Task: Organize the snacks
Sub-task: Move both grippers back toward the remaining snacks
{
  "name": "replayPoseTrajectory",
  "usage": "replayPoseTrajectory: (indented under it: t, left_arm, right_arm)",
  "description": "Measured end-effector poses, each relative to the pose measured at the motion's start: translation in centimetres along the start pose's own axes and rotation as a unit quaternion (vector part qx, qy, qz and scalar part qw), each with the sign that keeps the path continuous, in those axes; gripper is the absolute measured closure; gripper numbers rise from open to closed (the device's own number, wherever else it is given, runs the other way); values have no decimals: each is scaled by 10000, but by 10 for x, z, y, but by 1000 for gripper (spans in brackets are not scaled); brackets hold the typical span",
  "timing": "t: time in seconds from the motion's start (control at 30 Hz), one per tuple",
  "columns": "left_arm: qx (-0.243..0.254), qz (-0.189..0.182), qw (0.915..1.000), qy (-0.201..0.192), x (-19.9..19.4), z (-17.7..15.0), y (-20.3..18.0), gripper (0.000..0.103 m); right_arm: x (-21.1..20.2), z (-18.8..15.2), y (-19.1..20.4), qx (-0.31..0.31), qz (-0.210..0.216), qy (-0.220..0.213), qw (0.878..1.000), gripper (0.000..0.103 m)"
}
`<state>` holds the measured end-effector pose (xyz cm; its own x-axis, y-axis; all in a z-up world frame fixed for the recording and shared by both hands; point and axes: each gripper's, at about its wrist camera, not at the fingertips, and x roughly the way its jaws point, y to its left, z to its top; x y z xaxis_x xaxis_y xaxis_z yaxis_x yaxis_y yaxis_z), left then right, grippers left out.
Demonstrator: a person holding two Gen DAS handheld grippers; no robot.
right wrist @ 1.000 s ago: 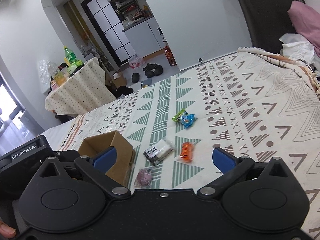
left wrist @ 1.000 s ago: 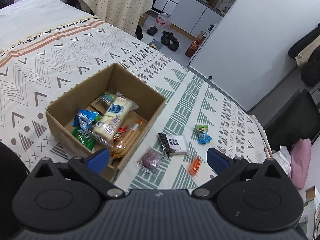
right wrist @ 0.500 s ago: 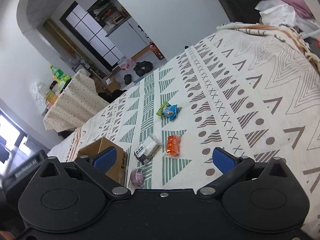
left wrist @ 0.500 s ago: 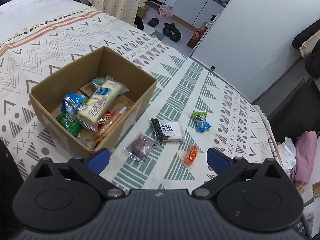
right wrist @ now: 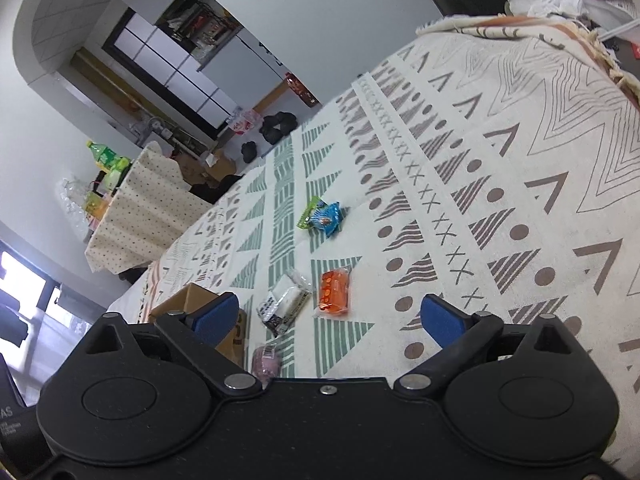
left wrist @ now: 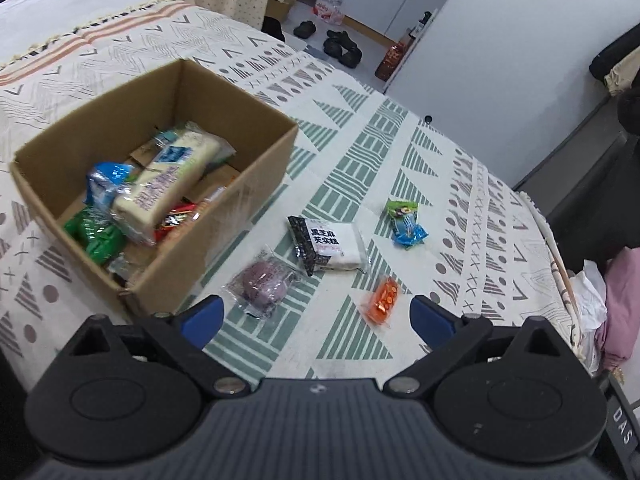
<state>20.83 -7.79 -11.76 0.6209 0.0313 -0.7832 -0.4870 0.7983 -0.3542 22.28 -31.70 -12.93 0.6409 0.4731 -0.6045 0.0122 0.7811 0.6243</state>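
Left gripper (left wrist: 316, 316) spread wide, empty. Right gripper (right wrist: 330, 316) empty, jaws closing, small orange packet (right wrist: 335, 291) lower centre between them on patterned cloth (right wrist: 520, 160). Brown cardboard box (left wrist: 248, 208) left; purple, possibly bun, pack (left wrist: 262, 286) beside.

4 loose snack pkts (left wrist: 330, 243) (bedspread), 1 box (left wrist: 248, 200)

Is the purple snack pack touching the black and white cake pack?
Cannot tell. In the left wrist view the purple snack pack lies right against the black and white cake pack, their clear wrapper edges meeting or nearly so.
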Motion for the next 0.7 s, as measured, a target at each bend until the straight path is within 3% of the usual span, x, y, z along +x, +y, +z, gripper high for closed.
replayPoseTrajectory:
  t: [0.2,0.47,0.7]
  left_arm:
    - [57,205,9998,26,27,1,0,17]
    - [151,504,9986,-92,58,-3,4,33]
    - [458,847,9951,-210,78,-10,-1,36]
  right_arm:
    - [25,3,-6,144,49,325,9994,22]
    - [54,6,-2,109,68,602,9981,31]
    - [80,7,-3,21,-16,844,9964,36]
